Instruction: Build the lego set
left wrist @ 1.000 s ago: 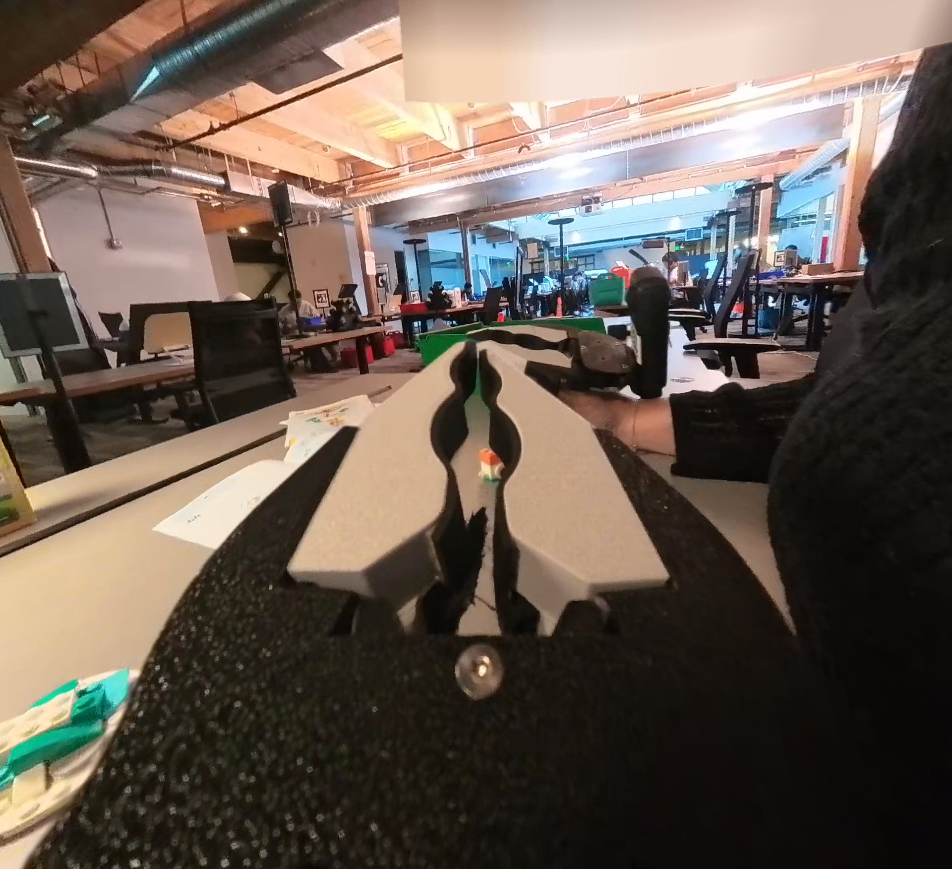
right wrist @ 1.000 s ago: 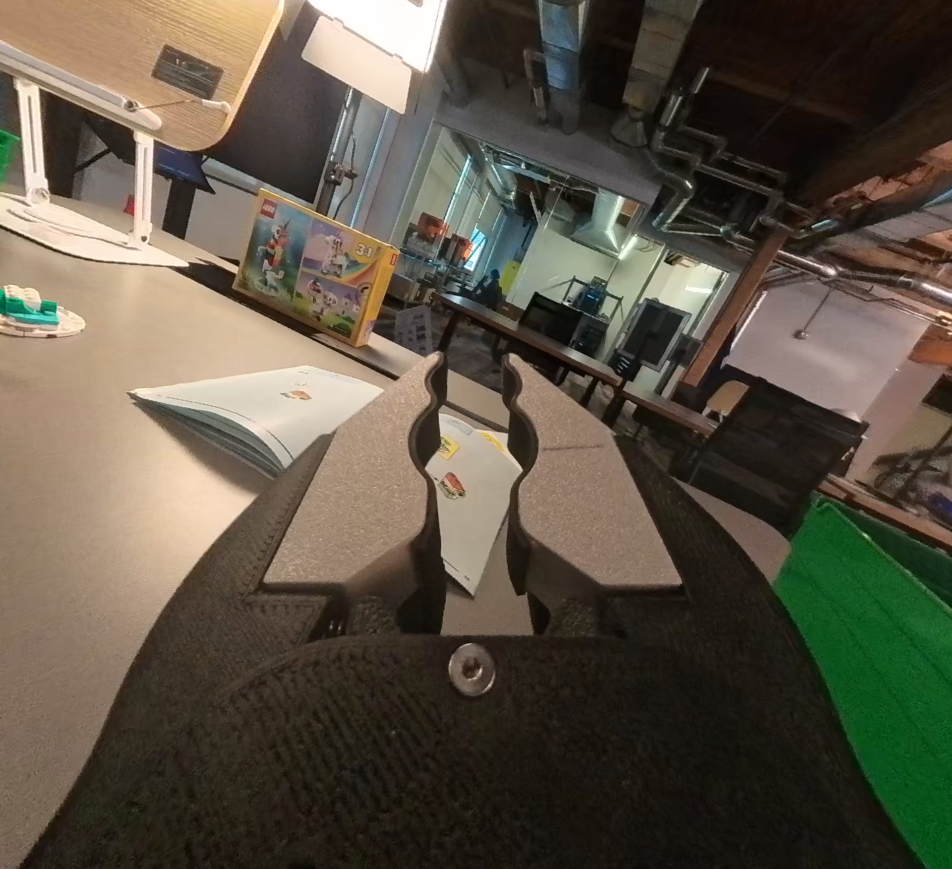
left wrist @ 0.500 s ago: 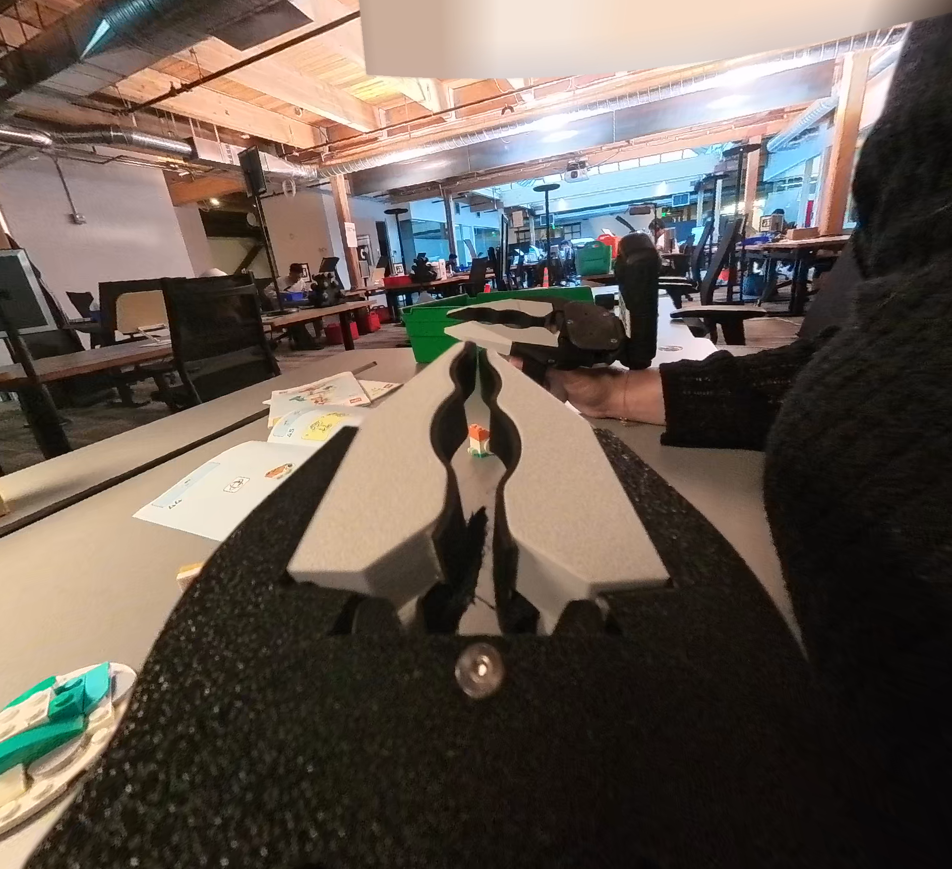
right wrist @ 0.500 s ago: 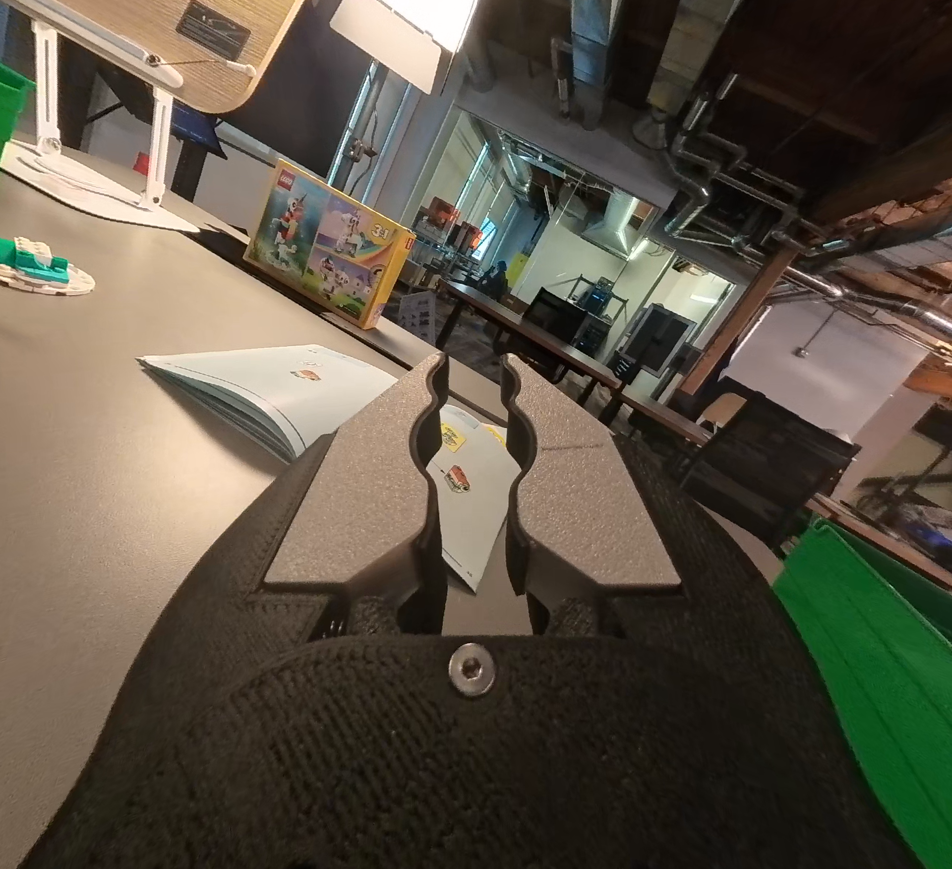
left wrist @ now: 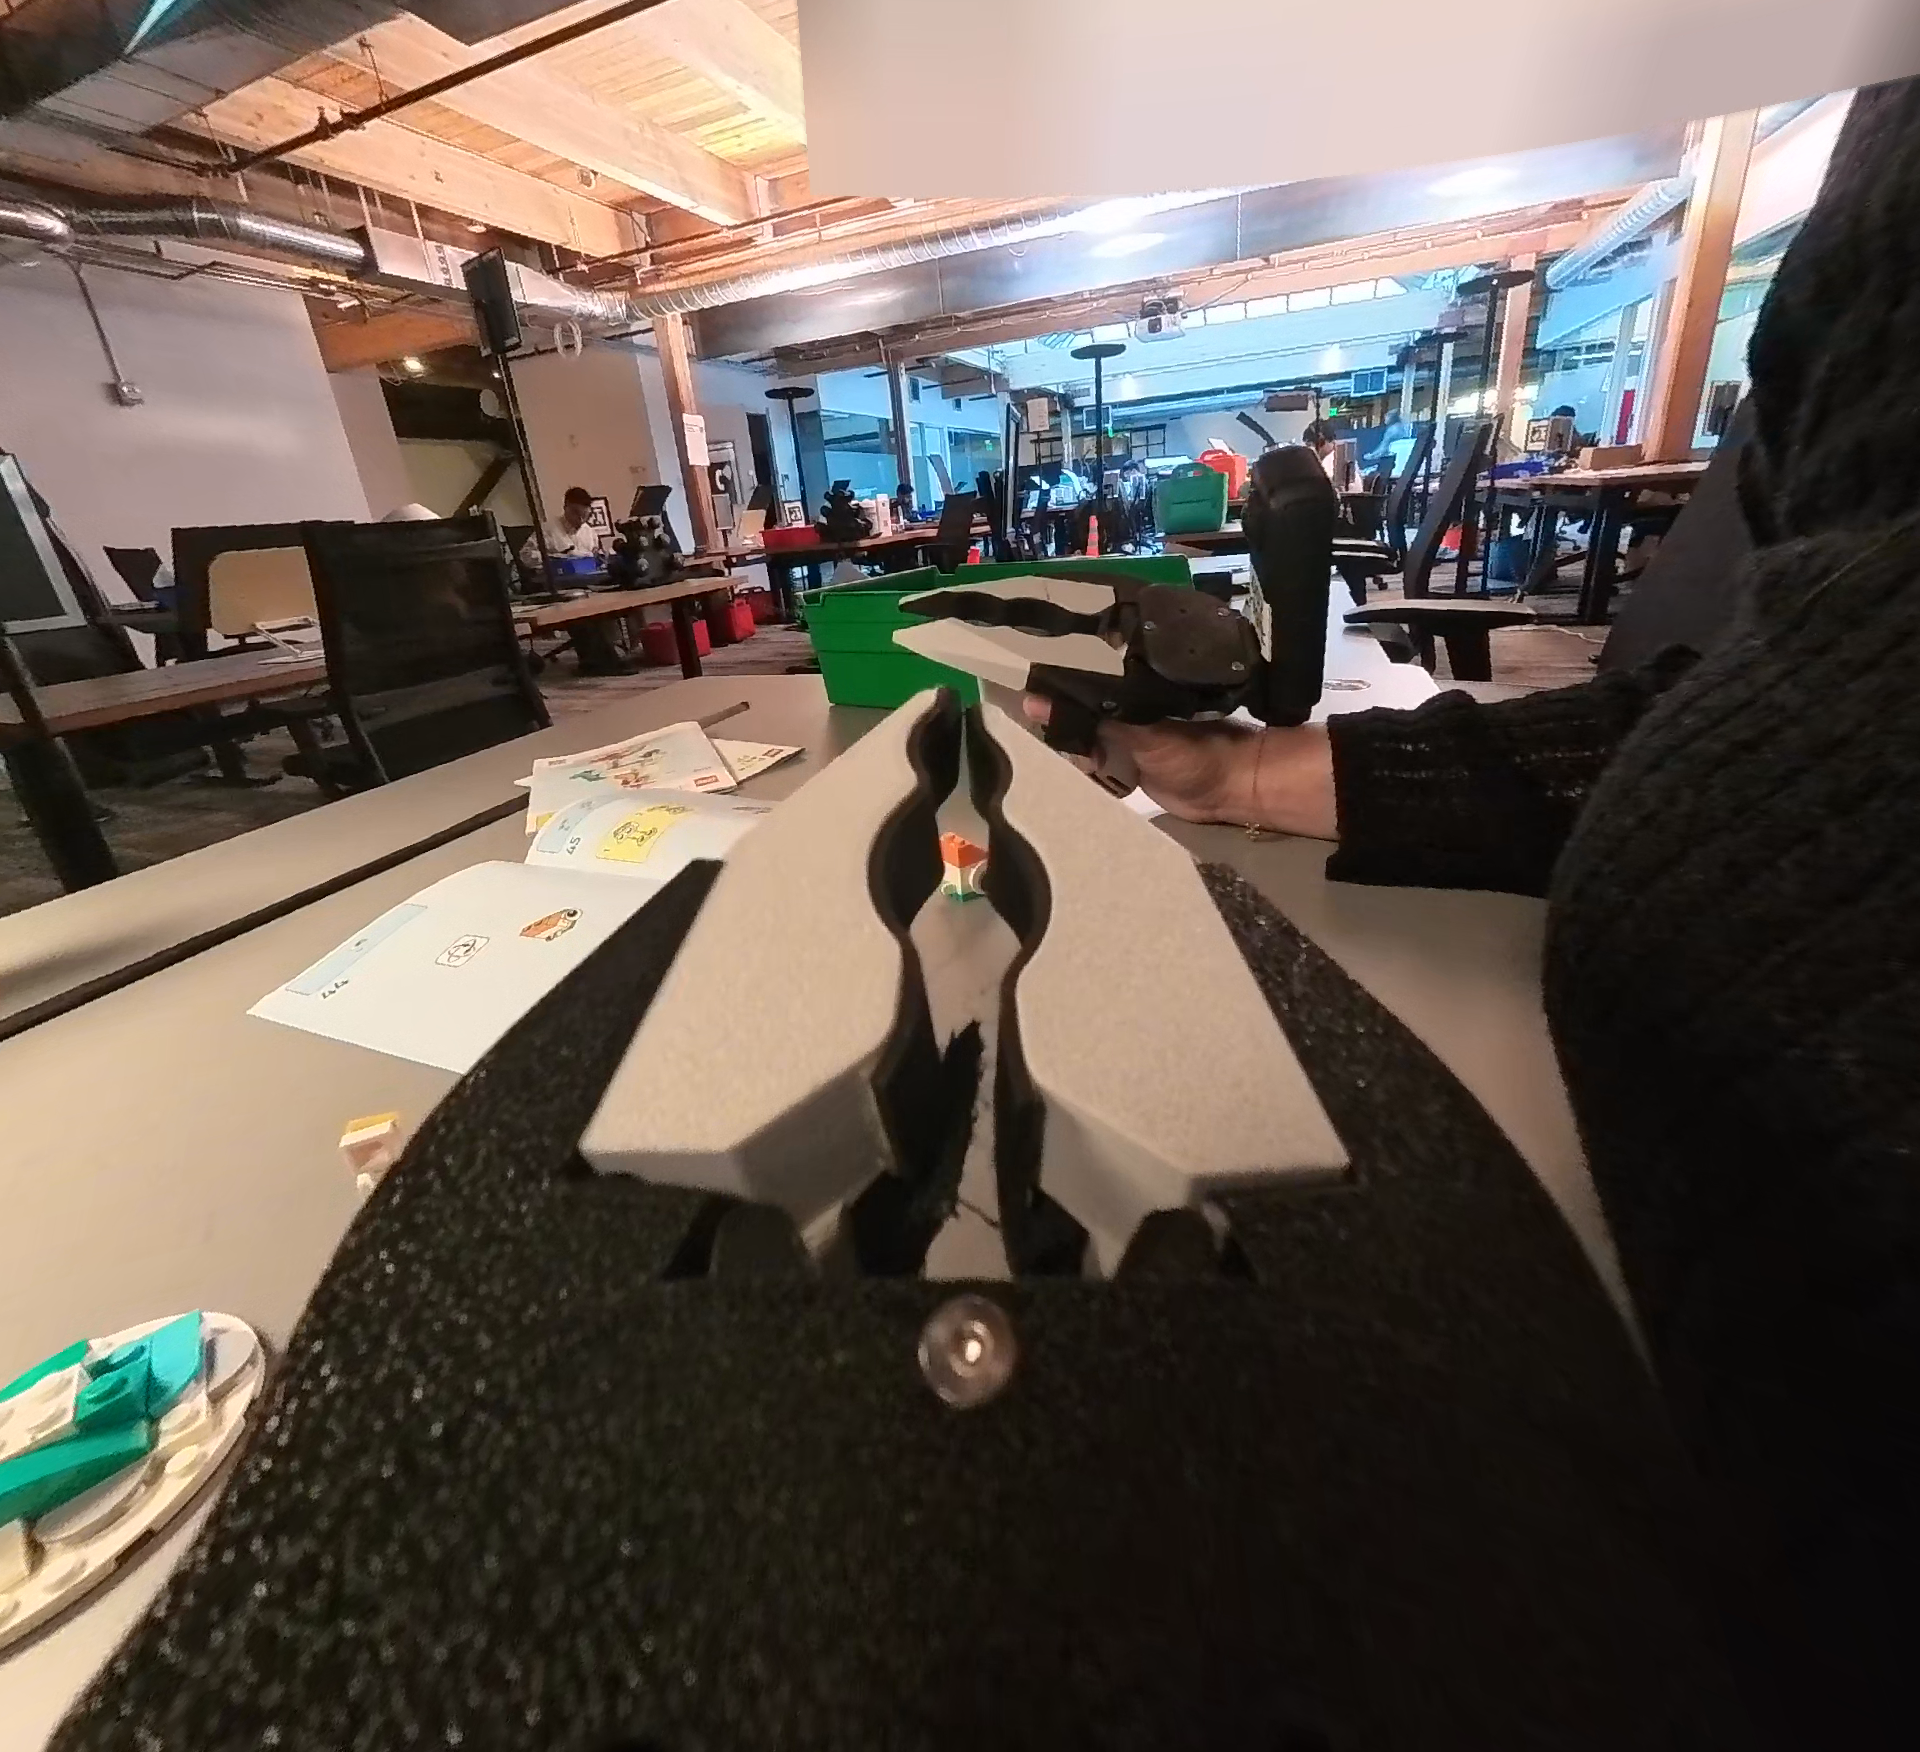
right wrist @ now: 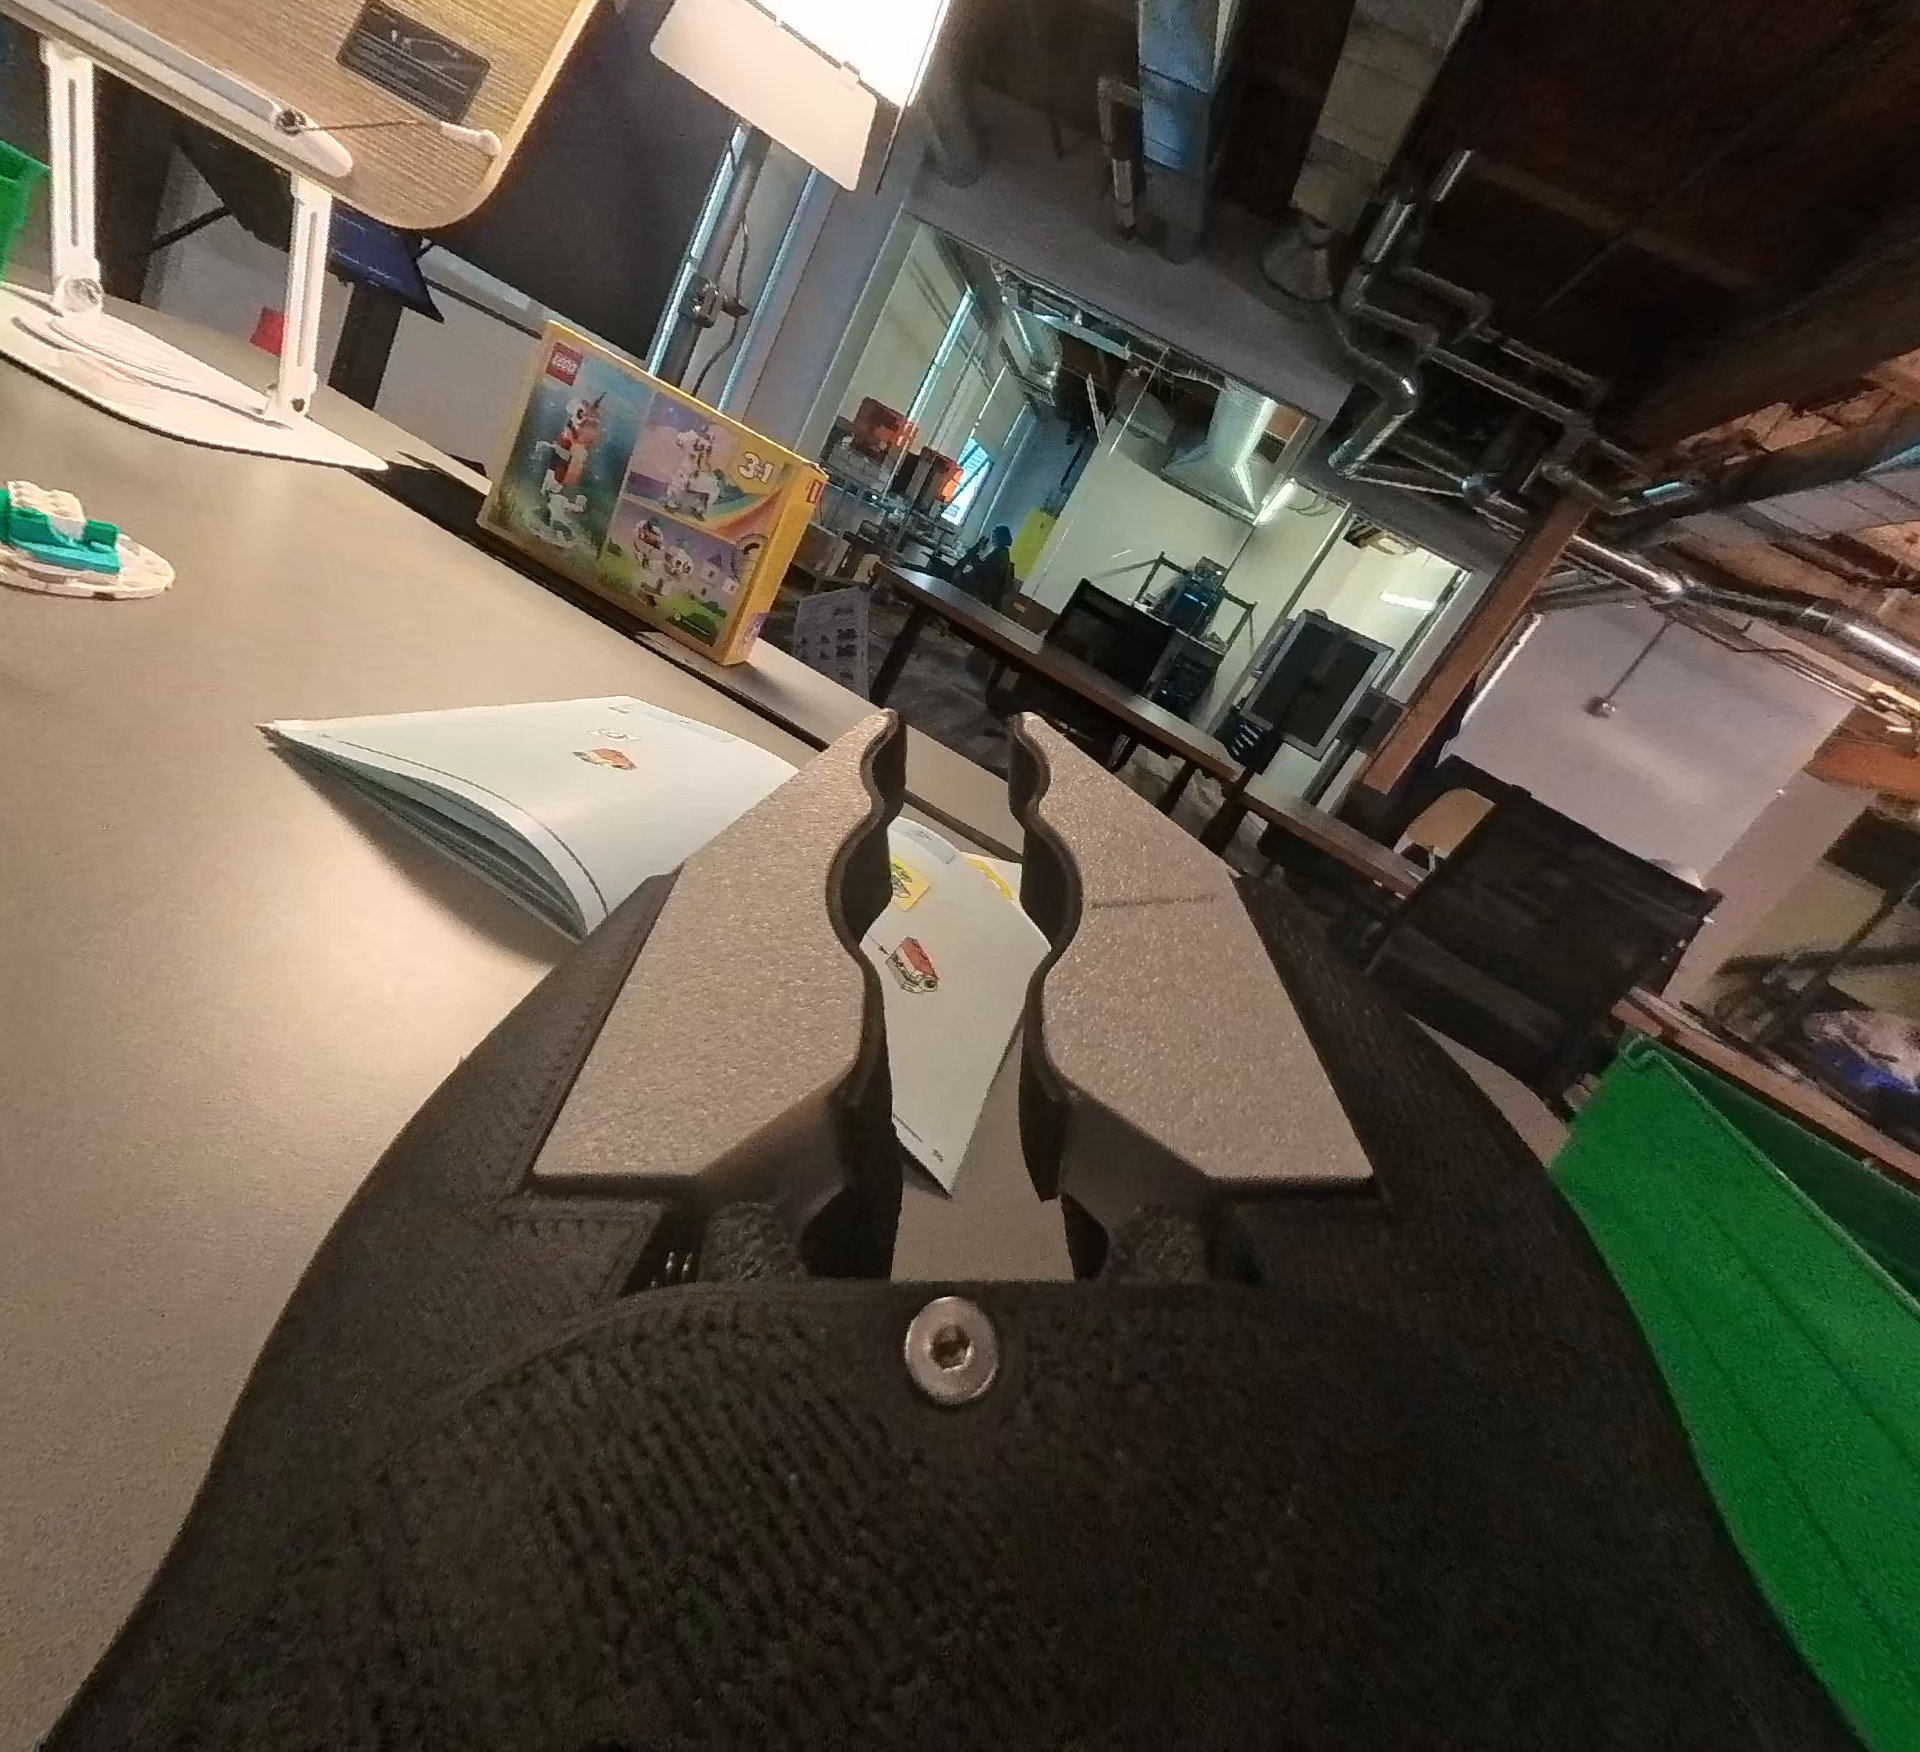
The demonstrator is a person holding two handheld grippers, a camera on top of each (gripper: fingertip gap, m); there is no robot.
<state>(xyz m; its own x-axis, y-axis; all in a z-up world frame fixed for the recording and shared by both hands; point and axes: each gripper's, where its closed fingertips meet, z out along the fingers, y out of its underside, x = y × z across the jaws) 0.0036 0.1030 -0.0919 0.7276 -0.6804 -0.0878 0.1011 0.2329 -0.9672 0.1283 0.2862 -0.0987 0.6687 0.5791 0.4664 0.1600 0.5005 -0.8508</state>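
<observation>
My left gripper (left wrist: pixel 961 707) is shut and empty, held low over the grey table (left wrist: pixel 187 1110). Through the gap behind its tips I see a small orange, white and green lego piece (left wrist: pixel 960 867) on the table ahead. A teal and white lego build on a round white plate (left wrist: pixel 99 1422) lies at the lower left; it also shows in the right wrist view (right wrist: pixel 68 544). A small white and yellow piece (left wrist: pixel 370 1147) lies beside my left gripper. My right gripper (right wrist: pixel 956 731) is open and empty above an instruction booklet (right wrist: pixel 540 788); the left wrist view shows it (left wrist: pixel 925 624) in a hand.
A green bin (left wrist: pixel 883 653) stands behind the right gripper, its wall also in the right wrist view (right wrist: pixel 1766 1287). Open instruction booklets (left wrist: pixel 634 767) lie on the table. The lego box (right wrist: pixel 655 539) and a white stand with a wooden board (right wrist: pixel 301 19) stand at the far edge. The left gripper's tips are roughly 25 cm from the right gripper's.
The left wrist view has tilted down a little, so more of the table and booklets shows. The right wrist view has shifted only slightly. Neither gripper's jaws have changed.
</observation>
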